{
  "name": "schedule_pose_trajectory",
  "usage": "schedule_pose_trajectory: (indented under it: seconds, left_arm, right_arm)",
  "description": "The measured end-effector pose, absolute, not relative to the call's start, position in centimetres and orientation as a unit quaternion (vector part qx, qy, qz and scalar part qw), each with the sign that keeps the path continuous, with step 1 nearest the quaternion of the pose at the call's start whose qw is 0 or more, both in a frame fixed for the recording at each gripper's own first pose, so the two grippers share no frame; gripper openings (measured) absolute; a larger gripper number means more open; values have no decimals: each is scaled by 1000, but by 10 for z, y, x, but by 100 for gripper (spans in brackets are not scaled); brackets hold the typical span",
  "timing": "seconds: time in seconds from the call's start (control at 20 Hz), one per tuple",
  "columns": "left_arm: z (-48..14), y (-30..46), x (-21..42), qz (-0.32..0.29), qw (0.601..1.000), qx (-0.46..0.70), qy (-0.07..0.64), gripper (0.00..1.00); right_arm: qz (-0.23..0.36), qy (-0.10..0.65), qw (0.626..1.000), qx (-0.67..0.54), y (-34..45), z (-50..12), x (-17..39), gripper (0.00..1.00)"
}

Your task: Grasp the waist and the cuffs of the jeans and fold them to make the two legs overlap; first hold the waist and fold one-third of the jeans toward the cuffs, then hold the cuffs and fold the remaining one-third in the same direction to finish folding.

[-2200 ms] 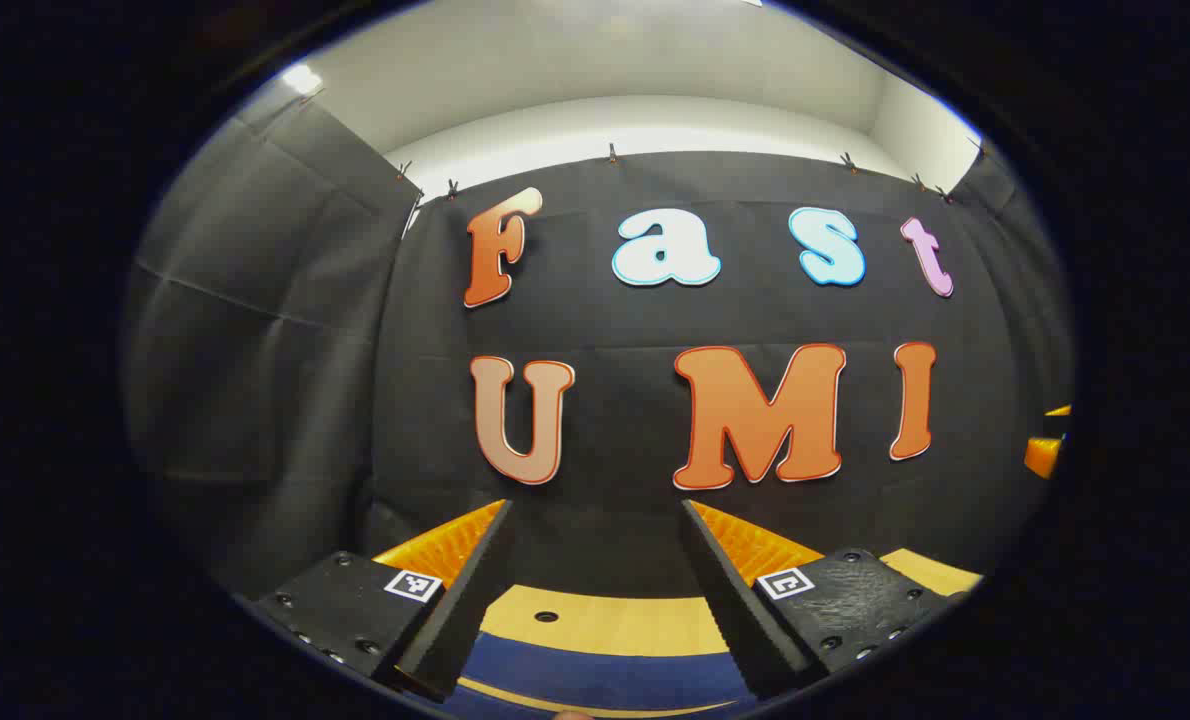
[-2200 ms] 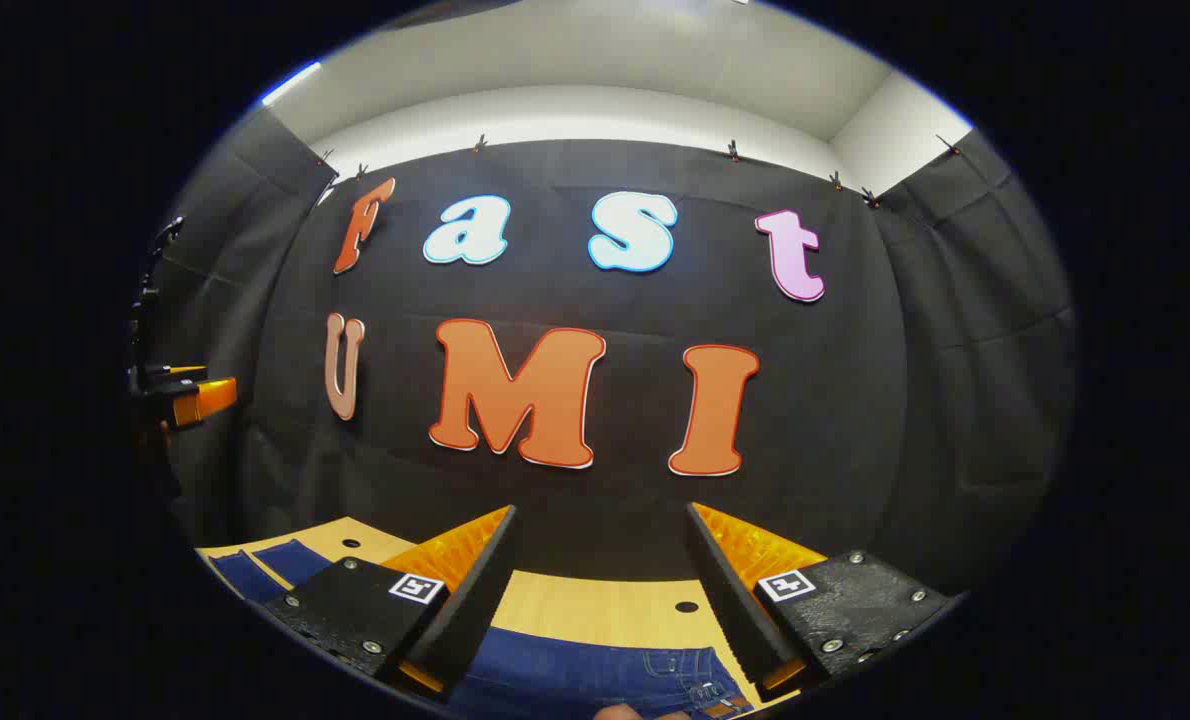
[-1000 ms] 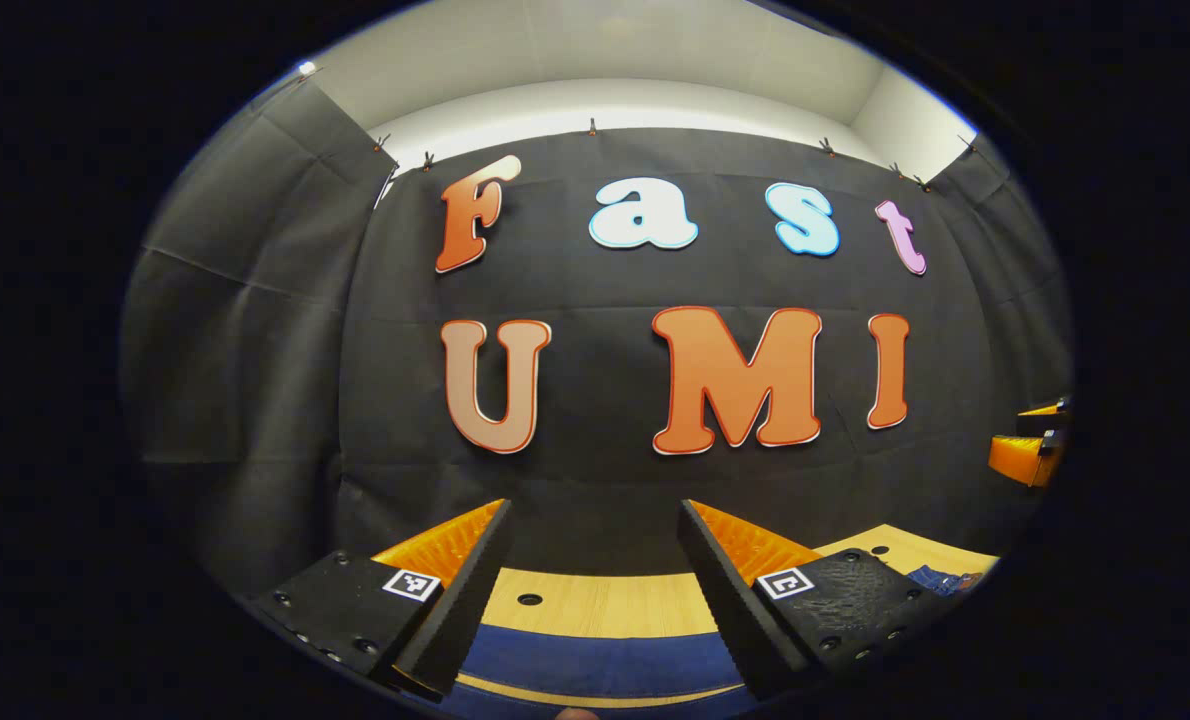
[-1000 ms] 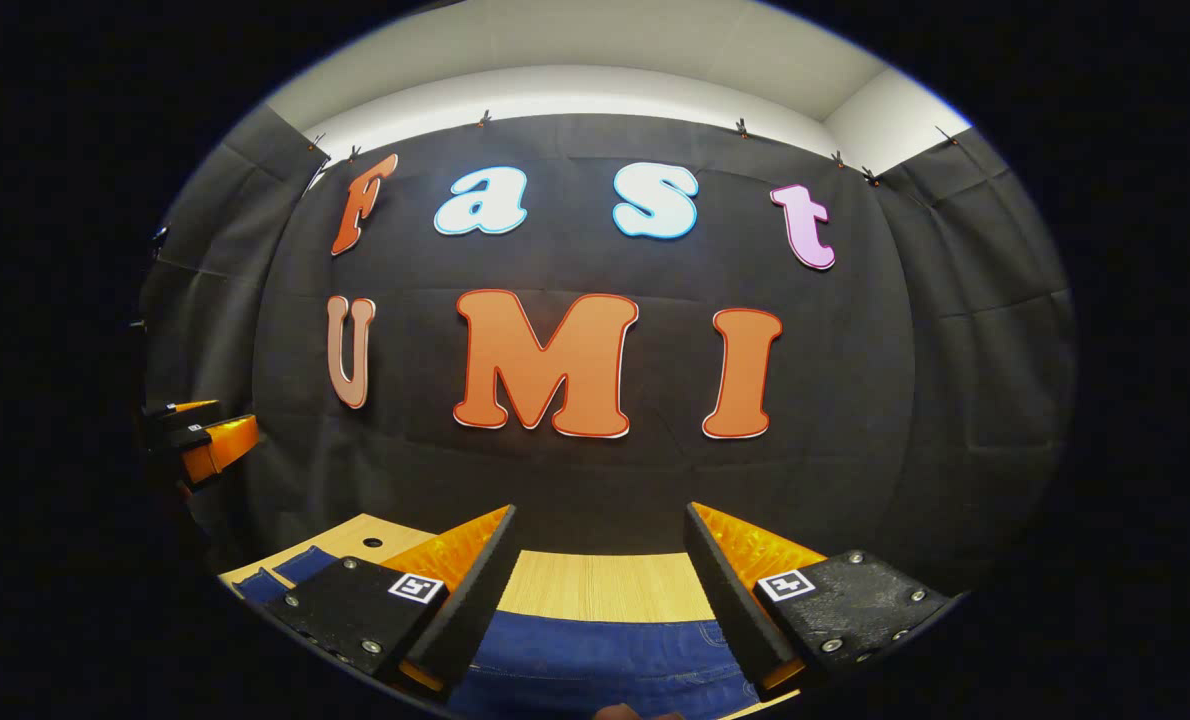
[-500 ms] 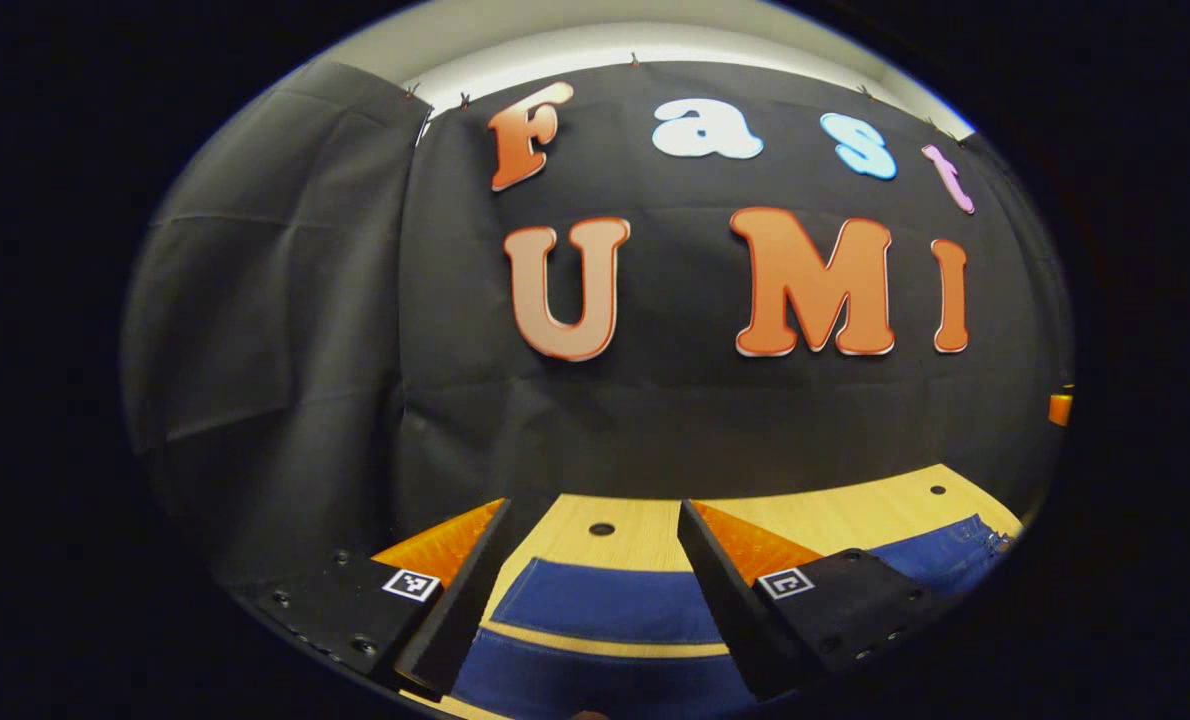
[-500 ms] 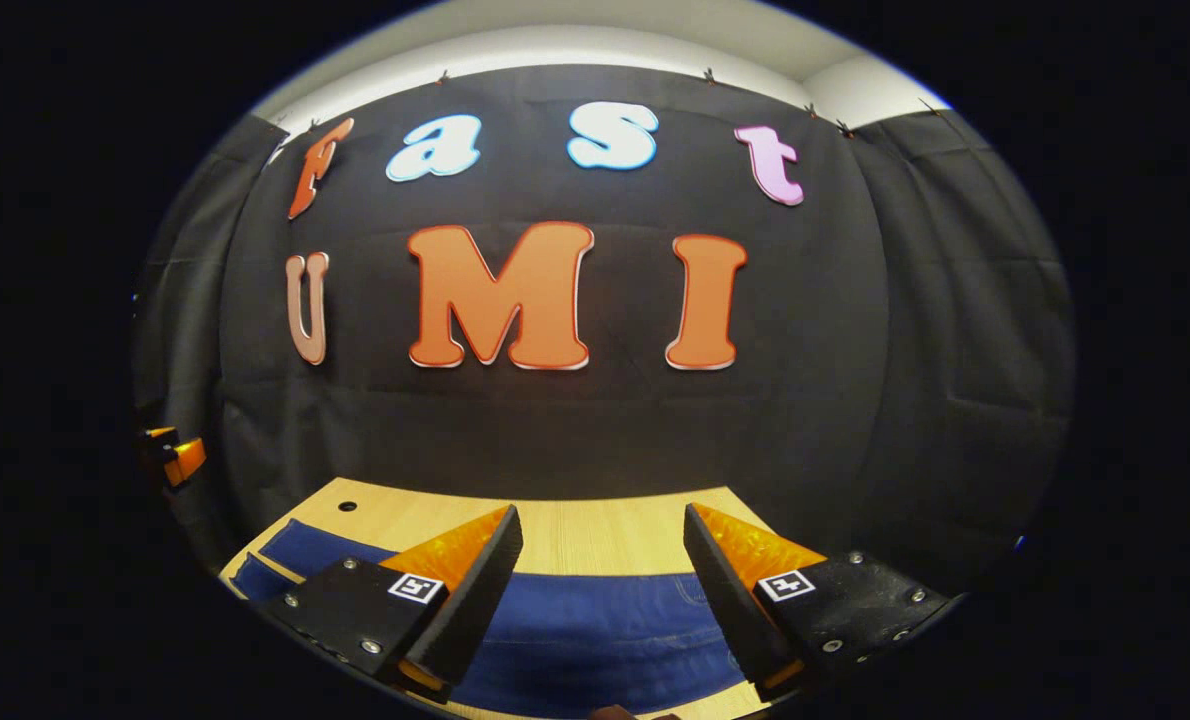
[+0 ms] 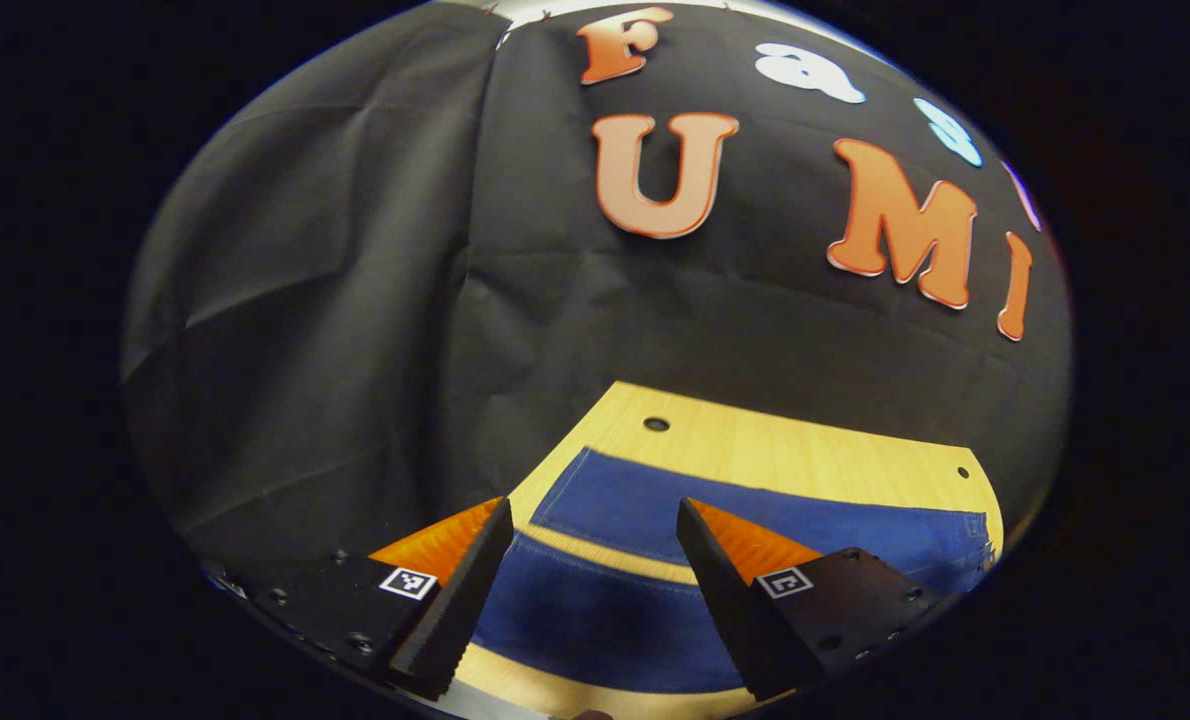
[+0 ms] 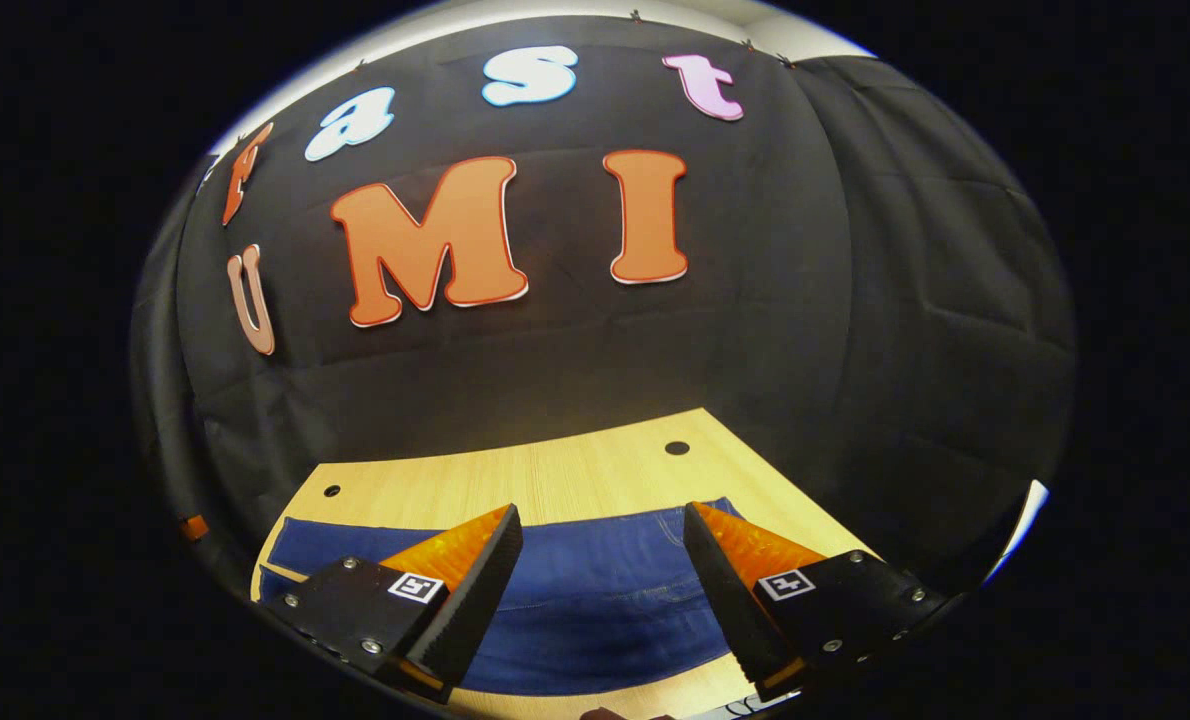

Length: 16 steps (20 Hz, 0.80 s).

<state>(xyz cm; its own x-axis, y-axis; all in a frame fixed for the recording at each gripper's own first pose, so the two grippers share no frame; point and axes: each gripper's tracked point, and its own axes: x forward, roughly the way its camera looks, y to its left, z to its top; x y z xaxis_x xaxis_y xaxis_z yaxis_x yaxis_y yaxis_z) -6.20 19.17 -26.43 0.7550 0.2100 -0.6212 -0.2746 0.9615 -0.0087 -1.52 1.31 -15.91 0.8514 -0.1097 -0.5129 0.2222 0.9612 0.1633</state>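
The wooden table (image 7: 805, 450) carries the jeans (image 7: 595, 610) across each view's lower frame. My left gripper (image 7: 595, 570) and right gripper (image 8: 603, 580) hover spread above them; I should pinch cuff and waist edges squarely.

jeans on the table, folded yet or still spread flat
Spread flat: the blue denim jeans show two separate legs with a strip of light wooden table between them, unfolded.

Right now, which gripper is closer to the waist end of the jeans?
Right. The right gripper is open directly over the waist end of the jeans. The left gripper is open over the legs, with the waist far off to its right.
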Motion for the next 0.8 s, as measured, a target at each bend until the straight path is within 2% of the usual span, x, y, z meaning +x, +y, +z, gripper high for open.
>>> schedule_pose_trajectory:
  seconds: [0.15, 0.3, 0.45, 0.65, 0.8]
  left_arm:
    - [-299, 211, -86, 158, 905, -105, 382, 98]
    - [-343, 225, -117, 190, 851, -137, 470, 98]
    - [-379, 226, -127, 213, 811, -211, 502, 98]
    - [-400, 222, -145, 241, 754, -312, 526, 98]
    - [-411, 221, -150, 251, 726, -355, 533, 98]
  right_arm:
    - [-84, 298, 940, 143, 13, -183, -20, 98]
    - [-82, 329, 924, 175, 15, -205, -26, 98]
    - [-92, 355, 910, 193, 11, -222, -31, 98]
    - [-98, 394, 879, 251, 9, -249, -42, 98]
    - [-110, 419, 854, 290, 8, -273, -50, 98]
